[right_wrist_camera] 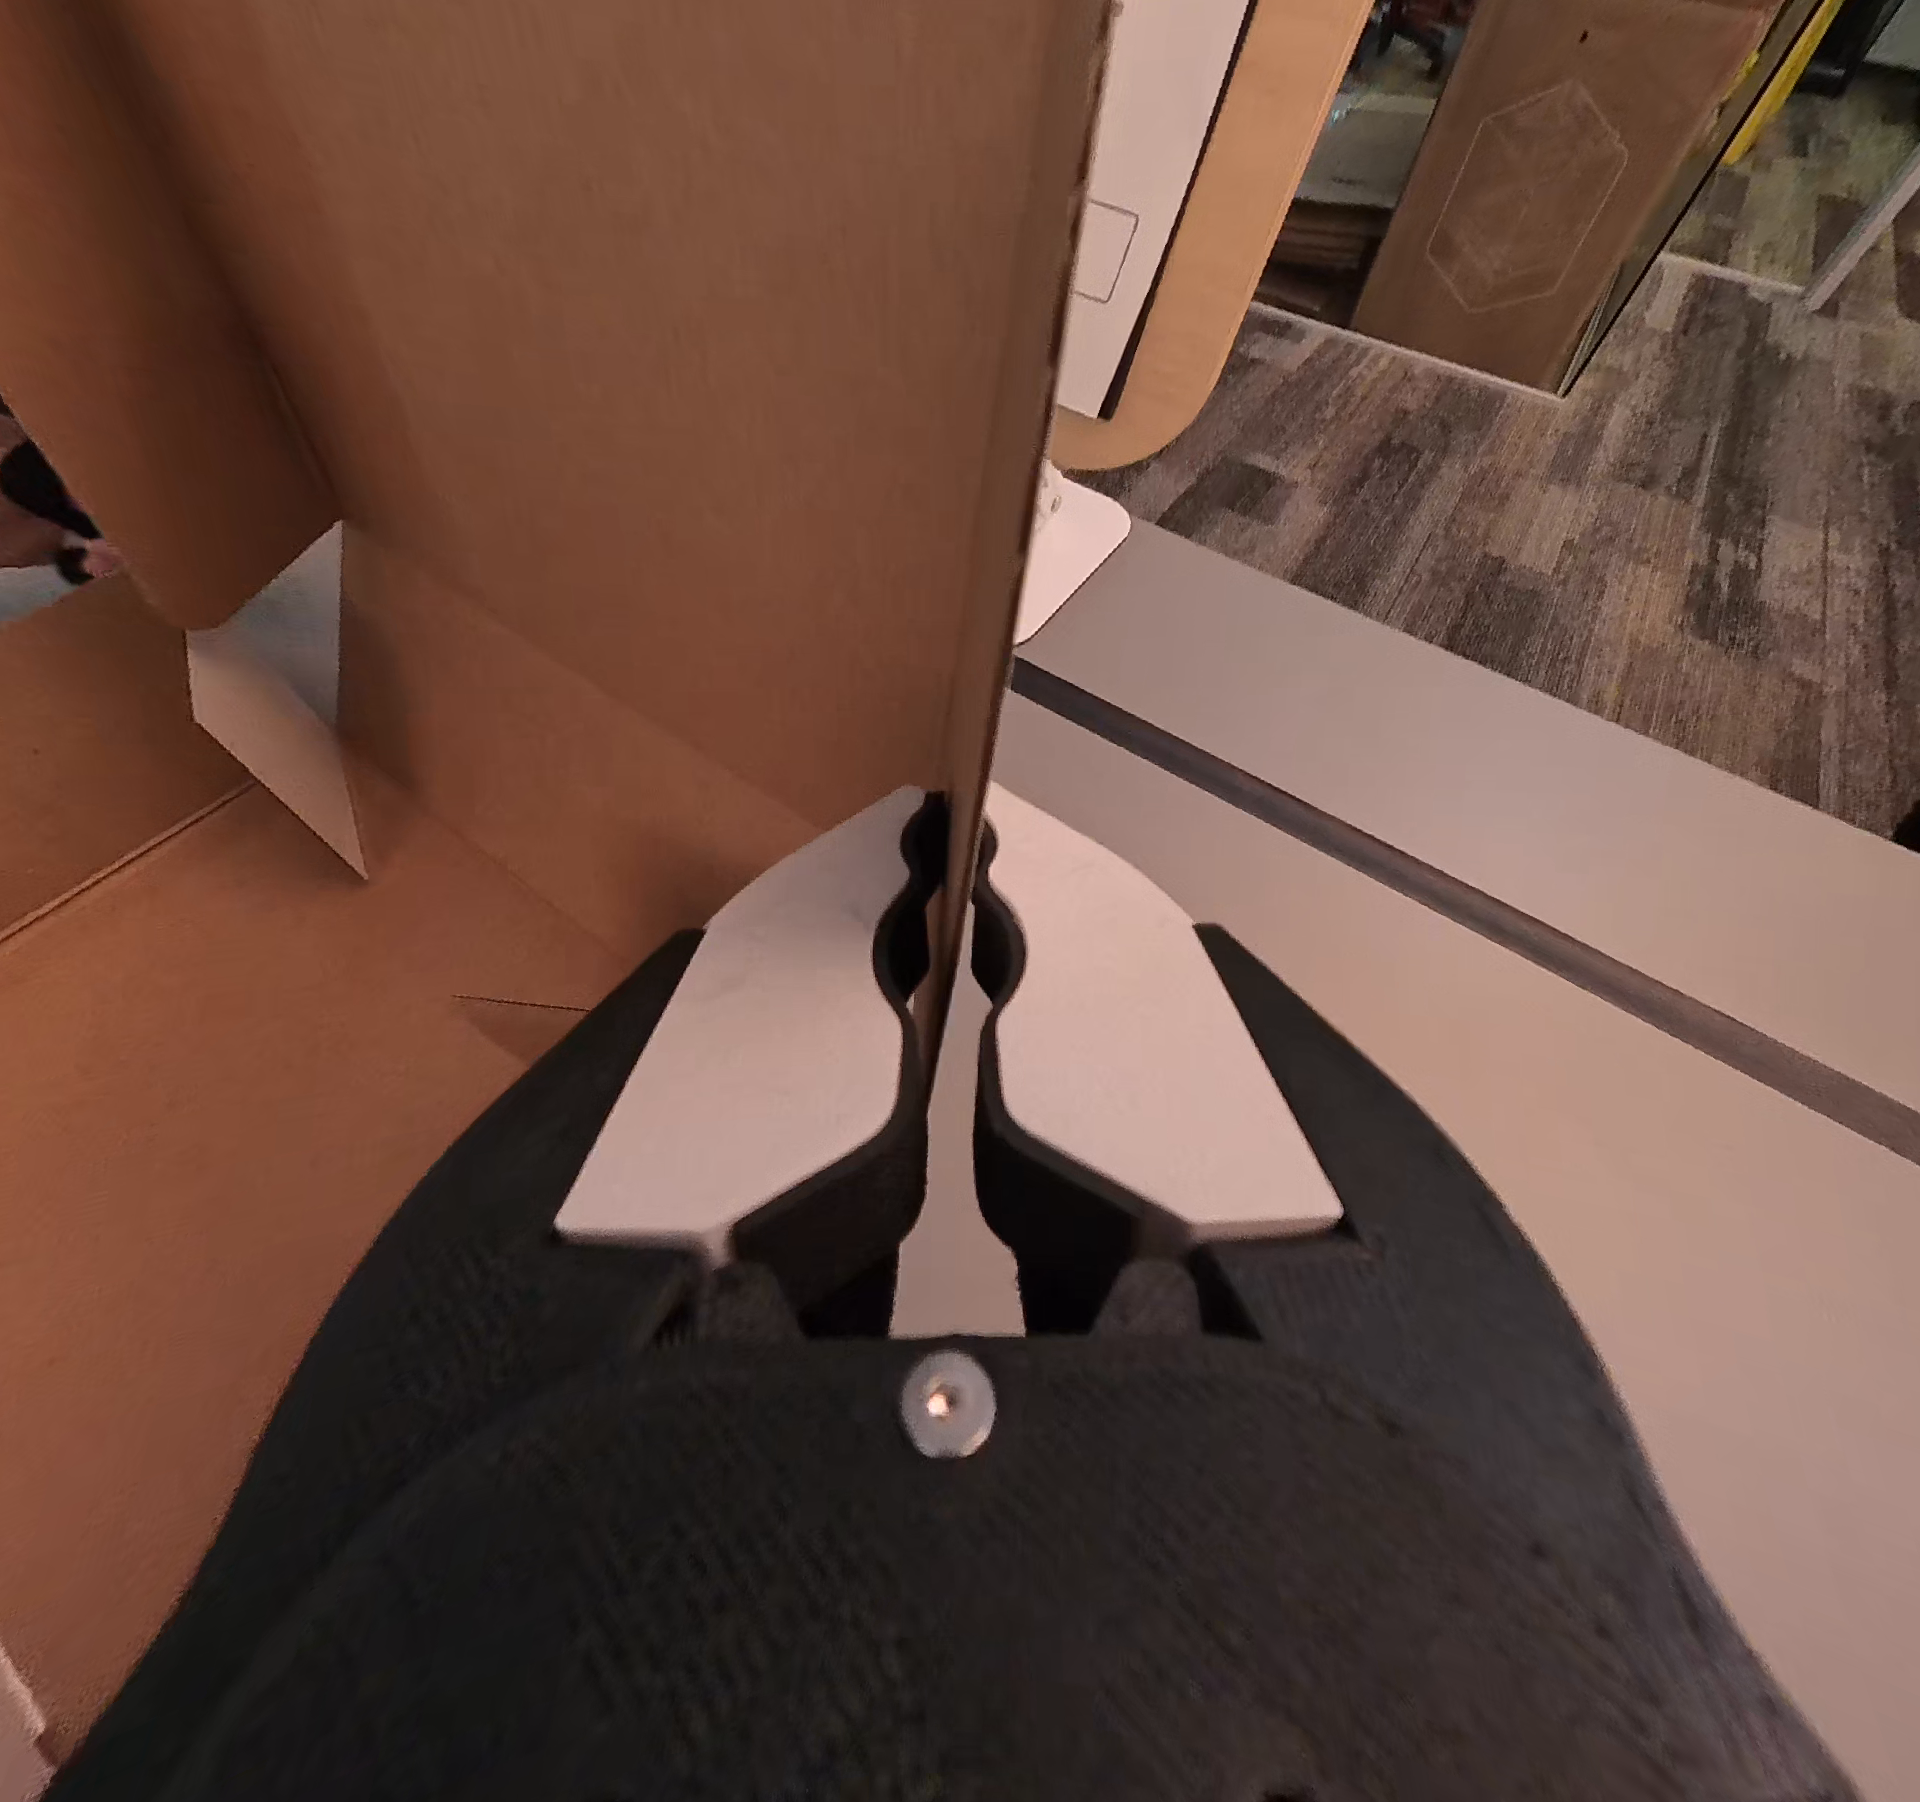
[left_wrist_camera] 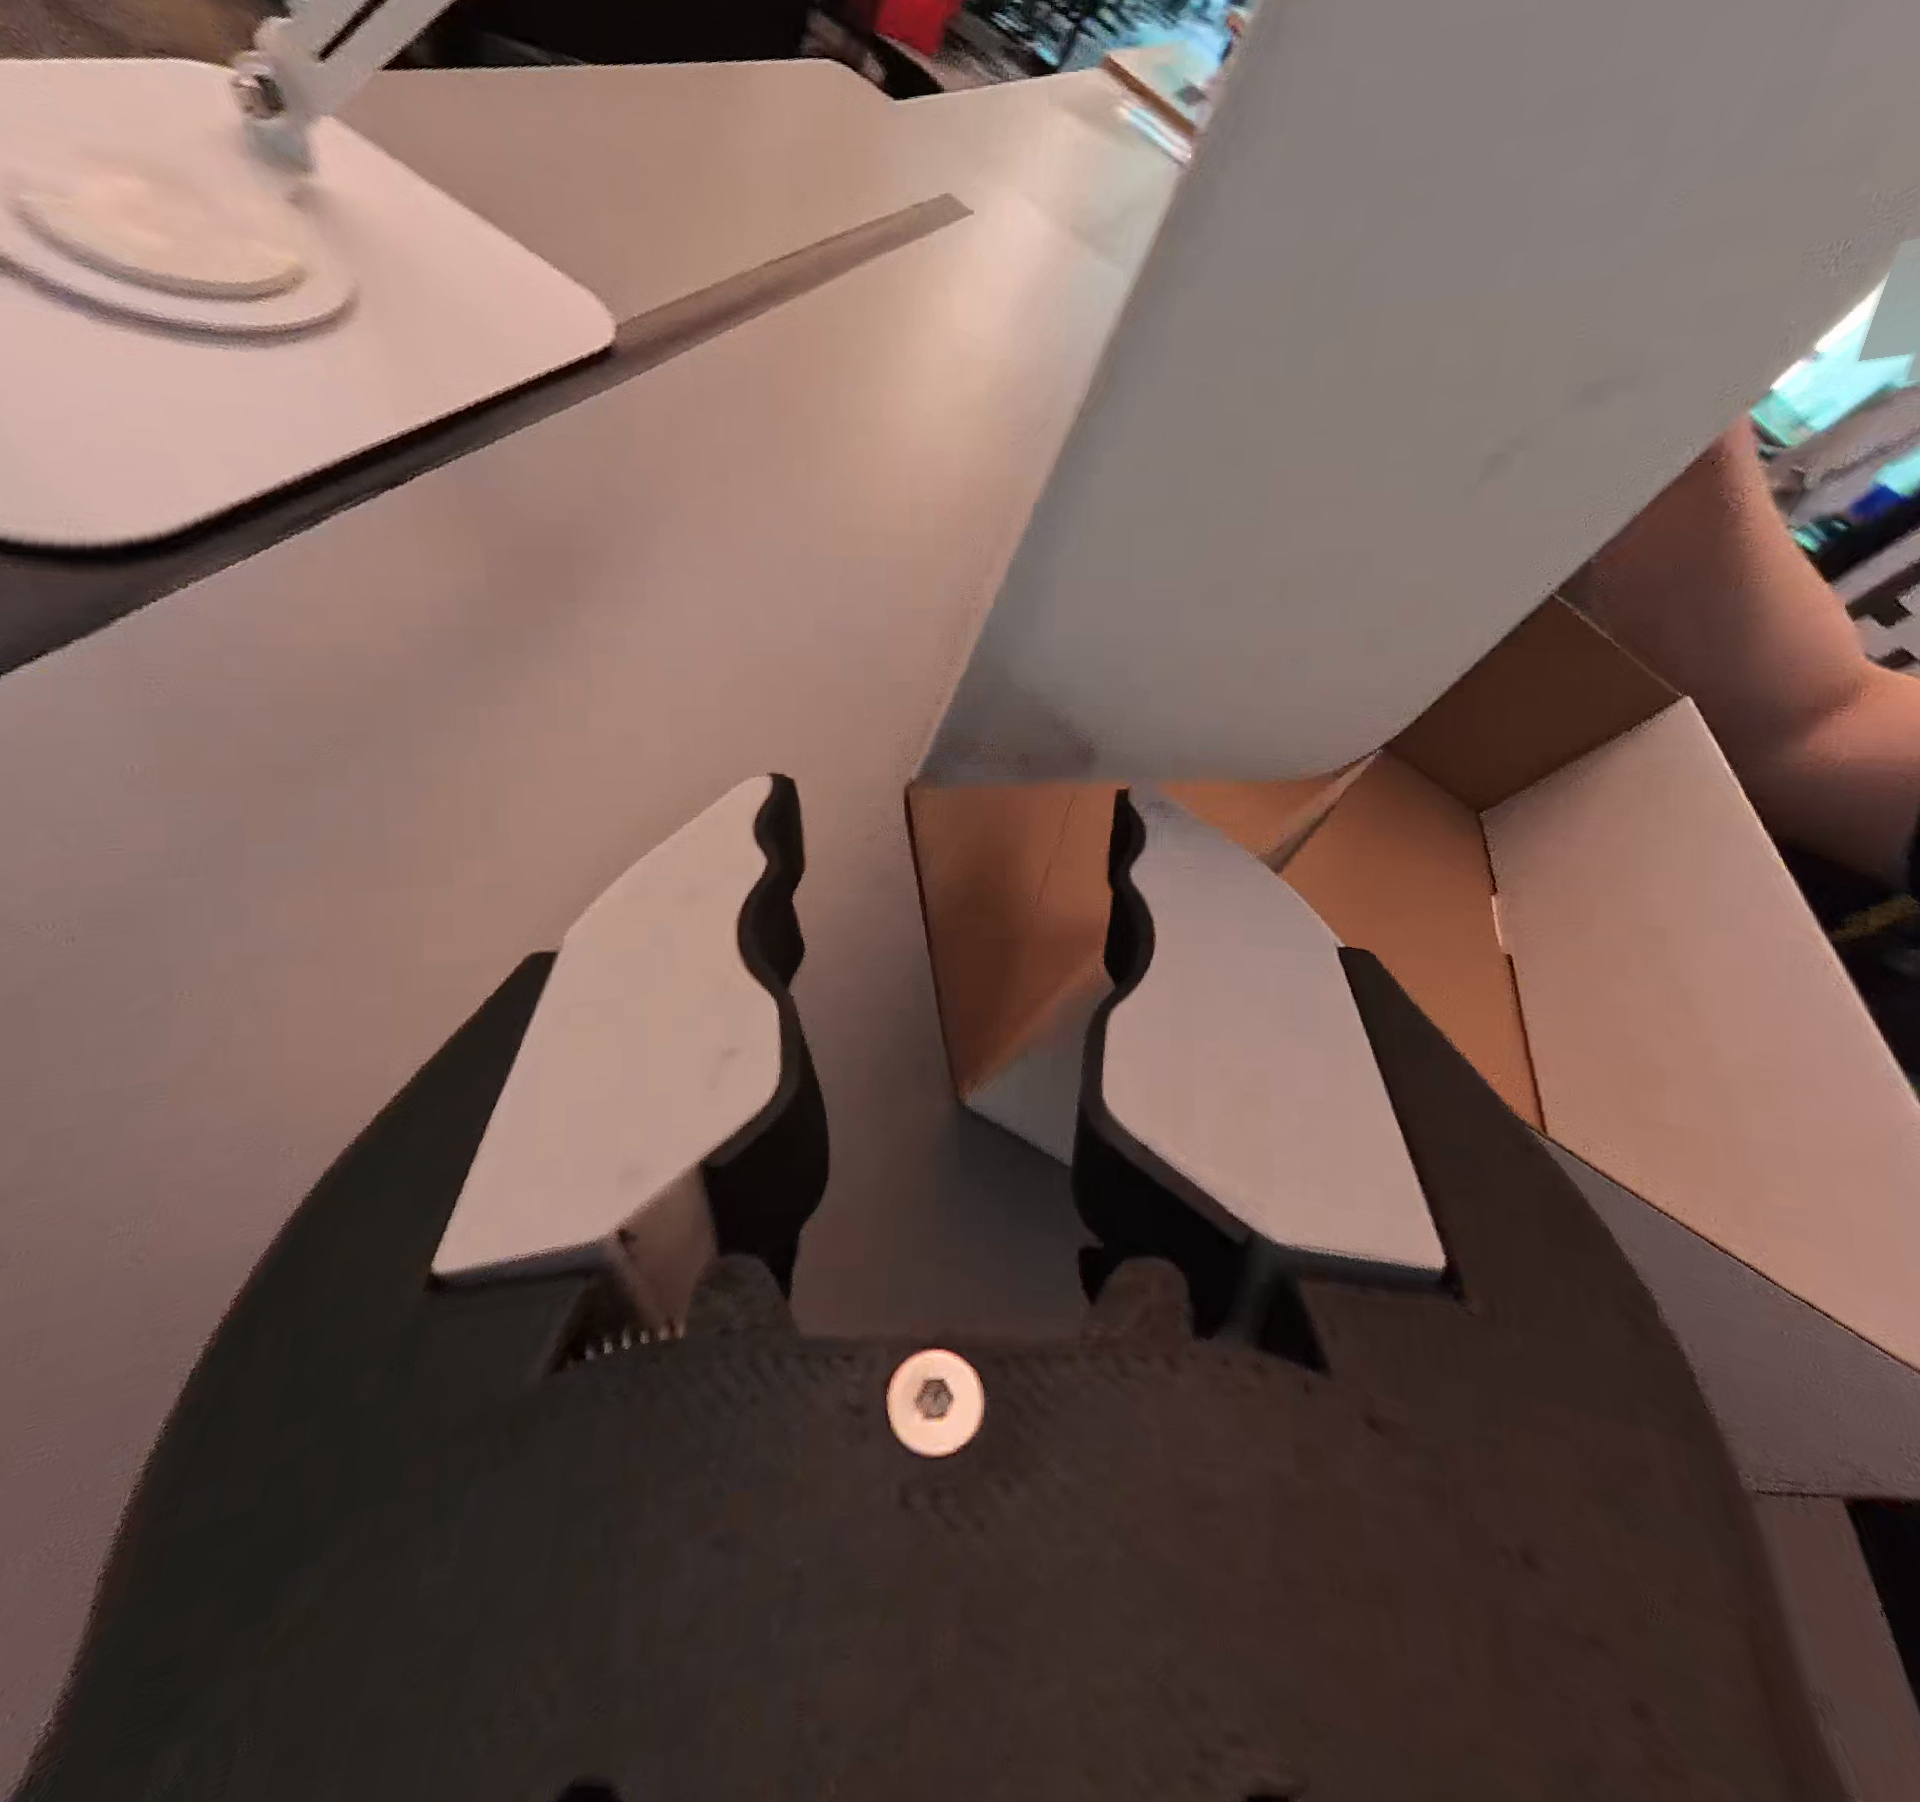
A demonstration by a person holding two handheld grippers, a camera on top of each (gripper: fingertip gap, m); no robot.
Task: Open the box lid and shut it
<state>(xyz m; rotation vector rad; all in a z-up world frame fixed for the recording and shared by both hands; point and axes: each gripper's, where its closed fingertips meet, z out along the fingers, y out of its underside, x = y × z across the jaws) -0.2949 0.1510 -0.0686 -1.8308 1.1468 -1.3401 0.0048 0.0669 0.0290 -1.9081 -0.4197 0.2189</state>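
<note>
A: What's at the far left?

B: A white stand [left_wrist_camera: 260, 339] on the table [left_wrist_camera: 436, 765]. The left gripper [left_wrist_camera: 956, 879] is wide apart, empty, hovering at the box's [left_wrist_camera: 1621, 942] near-left corner.

A: And the lid [left_wrist_camera: 1455, 350]?

B: Raised, white outside, brown inside. The right gripper [right_wrist_camera: 951, 853] is pinched tight on the lid's [right_wrist_camera: 644, 318] edge, table to its right.

Warm, soft indoor light; mild motion blur in both views; wide-angle bending at edges; backgrounds unfocused.
</note>
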